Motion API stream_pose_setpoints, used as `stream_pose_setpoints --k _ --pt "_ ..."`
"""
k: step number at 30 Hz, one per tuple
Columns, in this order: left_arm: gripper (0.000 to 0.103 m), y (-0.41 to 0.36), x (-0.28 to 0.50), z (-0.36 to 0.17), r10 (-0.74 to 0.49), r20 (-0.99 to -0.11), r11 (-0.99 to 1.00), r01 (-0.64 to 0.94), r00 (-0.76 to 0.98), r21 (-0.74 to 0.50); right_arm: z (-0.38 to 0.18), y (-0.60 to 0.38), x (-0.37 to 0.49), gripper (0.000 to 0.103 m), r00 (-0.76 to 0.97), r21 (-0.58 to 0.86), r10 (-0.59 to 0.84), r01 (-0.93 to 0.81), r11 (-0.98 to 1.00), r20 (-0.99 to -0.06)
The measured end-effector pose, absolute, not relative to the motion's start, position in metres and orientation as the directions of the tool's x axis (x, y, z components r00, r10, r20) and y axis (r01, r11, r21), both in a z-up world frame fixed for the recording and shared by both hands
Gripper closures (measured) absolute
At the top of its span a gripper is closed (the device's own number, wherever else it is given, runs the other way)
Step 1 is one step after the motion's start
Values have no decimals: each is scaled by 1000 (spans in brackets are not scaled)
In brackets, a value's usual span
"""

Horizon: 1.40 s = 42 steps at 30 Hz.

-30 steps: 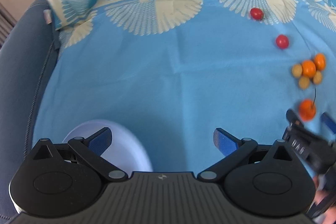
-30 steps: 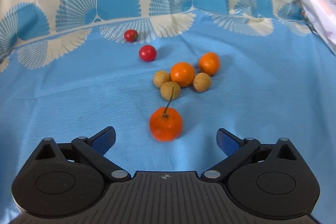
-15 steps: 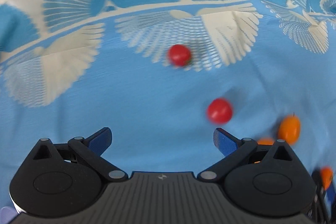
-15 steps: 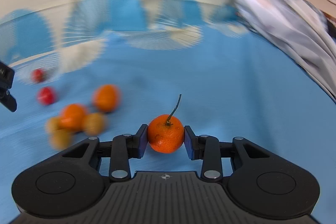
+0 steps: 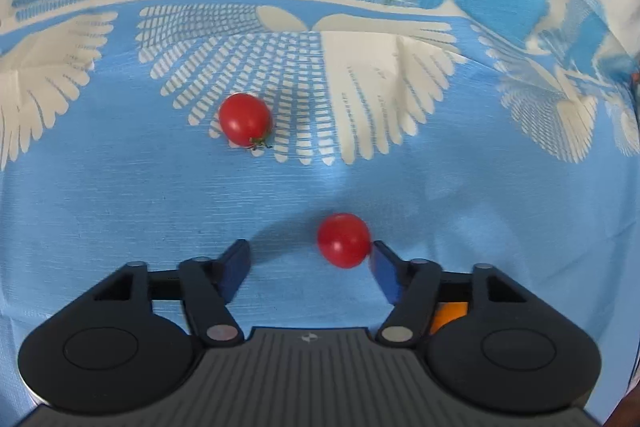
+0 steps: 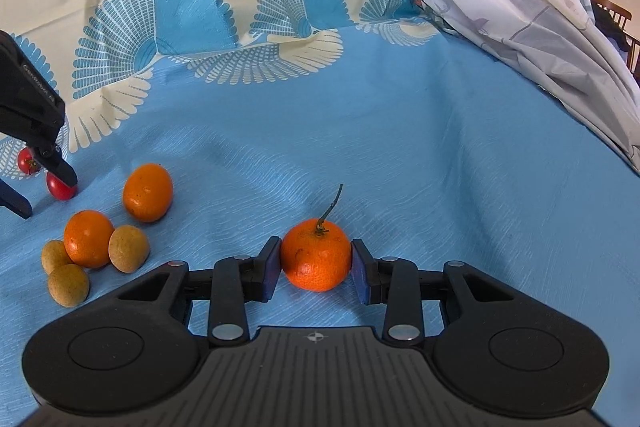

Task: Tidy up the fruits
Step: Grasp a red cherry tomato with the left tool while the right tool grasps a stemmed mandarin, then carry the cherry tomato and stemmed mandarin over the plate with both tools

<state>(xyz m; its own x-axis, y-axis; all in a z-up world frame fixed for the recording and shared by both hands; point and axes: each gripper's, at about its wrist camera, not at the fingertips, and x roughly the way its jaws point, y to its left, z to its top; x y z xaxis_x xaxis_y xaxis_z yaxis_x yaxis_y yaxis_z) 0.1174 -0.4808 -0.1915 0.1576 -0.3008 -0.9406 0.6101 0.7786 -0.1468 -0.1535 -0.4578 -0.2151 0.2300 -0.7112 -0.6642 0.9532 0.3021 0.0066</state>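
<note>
Clamping the stemmed mandarin (image 6: pixel 316 255), right gripper (image 6: pixel 316 269) closed.

Near tomato (image 5: pixel 343 239): slightly blurred. Orange fruit (image 5: pixel 448 315): mostly hidden behind the left gripper (image 5: pixel 310 269) linkage. Far tomato (image 6: pixel 27 161): partly covered by that gripper's finger.

**My two grippers, up close**

My left gripper (image 5: pixel 308 267) and right gripper (image 6: pixel 316 269) look alike: matte black bodies, ribbed grey centre plates with a small cross mark, round side discs, silver pivot screws on black linkages, blue pads (image 5: pixel 234 269) on the fingers.
</note>
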Motion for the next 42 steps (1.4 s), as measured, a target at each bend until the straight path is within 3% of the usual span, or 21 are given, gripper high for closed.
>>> stream_pose_setpoints --k 7,11,20,25,32,36,42 --pt "31 -490 124 -190 -304 -940 806 569 156 -167 -215 -458 -154 64 231 15 -710 955 297 -665" --pt "72 -493 119 -190 -321 -936 791 584 143 -182 -214 -460 -156 64 237 27 -706 955 294 -668" --pt "73 -444 88 -155 -335 -918 752 648 211 -125 -210 -462 -163 65 276 96 -705 954 284 -653" --pt "72 -352 44 -108 -332 -893 727 686 303 -37 -198 -445 -159 65 373 123 -719 919 376 -587" --pt "72 -195 -4 -59 -271 -884 770 636 381 38 -161 -391 -167 65 439 88 -649 862 499 -622" --pt "72 -117 -24 -35 -237 -880 811 582 412 54 -104 -324 -189 65 593 145 -563 752 643 -576" --pt "72 -21 -54 -14 -186 -879 858 509 440 73 -42 -212 -223 65 766 225 -318 509 831 -559"
